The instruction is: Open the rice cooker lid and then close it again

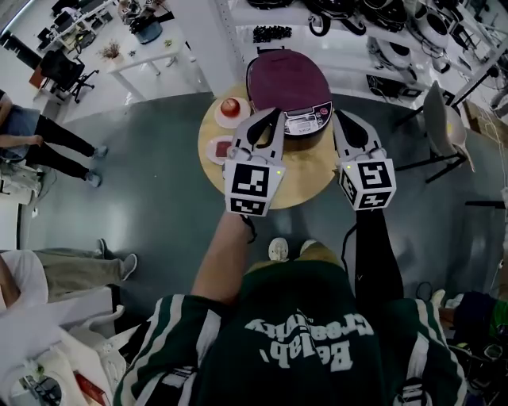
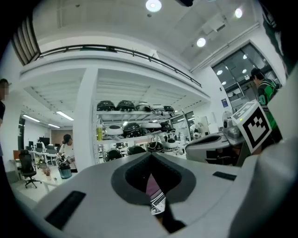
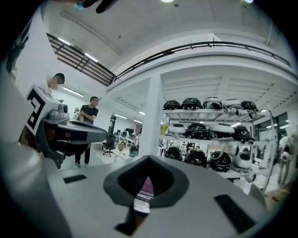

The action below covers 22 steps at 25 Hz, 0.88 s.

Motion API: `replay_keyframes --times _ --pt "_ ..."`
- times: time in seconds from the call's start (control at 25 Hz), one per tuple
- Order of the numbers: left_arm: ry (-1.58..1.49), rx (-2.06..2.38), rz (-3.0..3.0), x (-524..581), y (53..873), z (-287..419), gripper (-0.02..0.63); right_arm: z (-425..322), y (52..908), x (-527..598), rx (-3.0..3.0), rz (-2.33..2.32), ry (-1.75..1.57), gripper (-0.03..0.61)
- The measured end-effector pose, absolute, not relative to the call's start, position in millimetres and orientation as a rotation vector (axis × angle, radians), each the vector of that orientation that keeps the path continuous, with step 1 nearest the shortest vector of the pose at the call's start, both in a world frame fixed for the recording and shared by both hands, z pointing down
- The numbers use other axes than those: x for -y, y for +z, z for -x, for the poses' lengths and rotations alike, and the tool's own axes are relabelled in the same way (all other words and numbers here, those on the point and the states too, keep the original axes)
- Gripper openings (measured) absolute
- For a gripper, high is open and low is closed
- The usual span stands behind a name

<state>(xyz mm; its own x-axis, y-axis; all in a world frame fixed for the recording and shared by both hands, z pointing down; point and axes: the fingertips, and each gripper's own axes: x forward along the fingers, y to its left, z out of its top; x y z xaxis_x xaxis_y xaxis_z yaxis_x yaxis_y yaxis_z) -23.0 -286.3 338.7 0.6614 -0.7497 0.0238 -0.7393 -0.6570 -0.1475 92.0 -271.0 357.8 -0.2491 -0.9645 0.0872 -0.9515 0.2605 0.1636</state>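
The rice cooker (image 1: 287,83) stands at the far side of a round wooden table (image 1: 305,181), its maroon lid down and its control panel (image 1: 305,124) facing me. My left gripper (image 1: 272,112) hovers level in front of the cooker's left front, jaws closed to a point with nothing in them. To the right, my right gripper (image 1: 339,116) hangs beside the panel, also shut and empty. In the left gripper view the jaws (image 2: 150,155) meet at the tip, and a sliver of the cooker (image 2: 152,188) shows through the gap. The right gripper view (image 3: 149,158) looks the same.
A red apple (image 1: 230,106) lies on a small white plate at the table's left, with a second dish (image 1: 220,149) nearer me. A chair (image 1: 444,127) stands to the right. Shelves of rice cookers (image 1: 373,16) run behind. People (image 1: 48,139) stand at the left.
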Motion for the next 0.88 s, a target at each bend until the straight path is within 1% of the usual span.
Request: replay_keyframes --times 0.28,0.6,0.88 --pt "-0.161 -1.396 2.768 325.0 362.9 6.3 -0.005 -104.7 384.5 318.0 2.423 -1.678 -0.001 0.005" --pt "-0.314 -1.498 2.796 362.6 405.1 -16.3 -0.005 -107.3 424.9 365.7 2.470 -1.521 0.158 0.005" --pt "-0.442 -1.538 2.813 383.6 446.1 -29.2 -0.005 -108.4 475.1 392.8 2.391 -1.414 0.251 0.005"
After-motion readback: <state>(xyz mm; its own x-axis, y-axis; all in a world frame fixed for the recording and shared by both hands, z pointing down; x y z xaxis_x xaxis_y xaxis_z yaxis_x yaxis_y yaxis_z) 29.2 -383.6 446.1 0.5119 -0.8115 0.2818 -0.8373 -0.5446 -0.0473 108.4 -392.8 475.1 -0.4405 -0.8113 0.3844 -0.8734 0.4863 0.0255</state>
